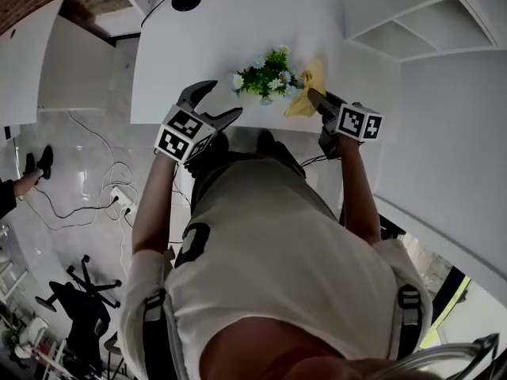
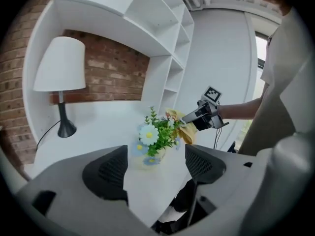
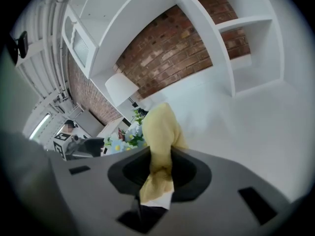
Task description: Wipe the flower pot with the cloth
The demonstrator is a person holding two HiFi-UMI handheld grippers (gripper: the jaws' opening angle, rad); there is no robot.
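Observation:
A small pale flower pot [image 1: 252,97] with green leaves and white-blue daisies stands near the front edge of the white desk [image 1: 198,46]. My right gripper [image 1: 314,96] is shut on a yellow cloth [image 1: 307,89], which hangs beside the flowers on their right. In the right gripper view the cloth [image 3: 160,132] runs between the jaws of the right gripper [image 3: 157,173] and hides much of the pot [image 3: 129,139]. My left gripper [image 1: 219,101] stands open just left of the pot and holds nothing. In the left gripper view the pot [image 2: 150,156] lies beyond the spread jaws of the left gripper [image 2: 155,173].
A white lamp [image 2: 59,68] stands at the desk's back left, its cord trailing on the top. White shelves [image 1: 412,14] rise at the right, and a brick wall [image 2: 108,77] backs the desk. Cables [image 1: 95,188] and an office chair [image 1: 79,291] are on the floor at left.

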